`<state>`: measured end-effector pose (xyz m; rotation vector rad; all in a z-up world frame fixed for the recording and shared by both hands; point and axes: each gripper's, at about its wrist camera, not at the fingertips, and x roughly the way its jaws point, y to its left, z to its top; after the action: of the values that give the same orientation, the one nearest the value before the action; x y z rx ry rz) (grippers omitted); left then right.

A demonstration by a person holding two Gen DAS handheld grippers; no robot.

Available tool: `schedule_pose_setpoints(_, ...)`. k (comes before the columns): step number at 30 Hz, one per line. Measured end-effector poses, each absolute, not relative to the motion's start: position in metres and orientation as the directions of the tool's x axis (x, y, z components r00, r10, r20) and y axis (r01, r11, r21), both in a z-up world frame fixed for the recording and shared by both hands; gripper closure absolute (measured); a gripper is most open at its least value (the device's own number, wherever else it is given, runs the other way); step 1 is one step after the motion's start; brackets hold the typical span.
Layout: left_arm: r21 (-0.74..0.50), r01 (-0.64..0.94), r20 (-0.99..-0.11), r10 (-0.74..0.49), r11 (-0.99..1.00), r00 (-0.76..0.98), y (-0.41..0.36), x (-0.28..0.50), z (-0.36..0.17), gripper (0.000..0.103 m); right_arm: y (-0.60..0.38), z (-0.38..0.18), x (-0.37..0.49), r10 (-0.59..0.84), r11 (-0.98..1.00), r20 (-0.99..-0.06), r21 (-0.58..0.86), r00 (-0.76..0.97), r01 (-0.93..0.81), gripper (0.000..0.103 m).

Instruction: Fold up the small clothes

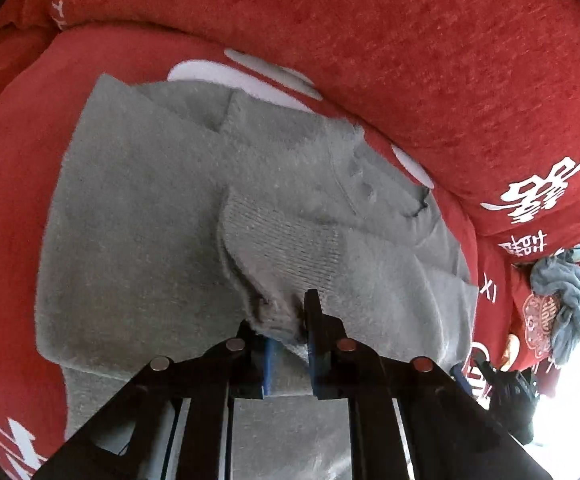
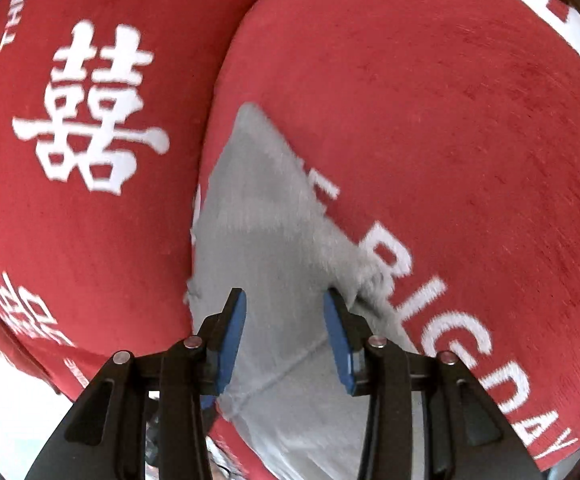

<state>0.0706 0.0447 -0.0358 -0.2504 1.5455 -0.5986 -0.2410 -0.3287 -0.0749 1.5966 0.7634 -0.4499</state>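
Grey knit sweater [image 1: 161,216] lies spread on red sofa cushion [image 1: 13,184]. Left gripper [image 1: 290,324] pinches its ribbed cuff [image 1: 281,256], bare cushion around the sweater's edges. Right gripper [image 2: 284,312], jaws spread, hovers over the sweater; only the left view shows crumpled grey garment [image 1: 562,300] well beyond it.

The grey knitted sweater [image 1: 161,216] lay spread on the red cushion, fuzzy and soft — its buttoned collar toward the backrest, one sleeve folded across the chest. That sleeve's ribbed cuff [image 1: 281,256] was raised, bunched at its end. Another grey portion [image 2: 257,216] lay flat — blurred.
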Motion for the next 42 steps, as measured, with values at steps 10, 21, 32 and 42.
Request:
schedule_pose_setpoints(10,-0.457,0.191,-0.889,-0.451,0.869,-0.077,0.049,0.069,-0.047,0.088,-0.317,-0.075,-0.248,0.276,0.016,-0.668,0.723,0.692,0.691,0.056)
schedule_pose_setpoints(21,-0.458,0.268,-0.877,-0.480,0.847,0.020,0.052,0.055,-0.016,0.095,-0.345,-0.042,-0.233,0.237,0.235,-0.705,0.709,0.668,0.665,0.094)
schedule_pose_setpoints(32,-0.296,0.285,-0.946,-0.321,0.912,0.046,0.057,0.051,-0.031,0.051,-0.338,-0.047,-0.246,0.351,0.389,-0.749,0.663,0.562,0.640,0.055)
schedule_pose_setpoints(42,-0.192,0.338,-0.964,-0.242,0.921,0.113,0.057,0.058,-0.014,0.032,-0.384,-0.063,-0.217,0.274,0.387,-0.803,0.596,0.530,0.703,0.055)
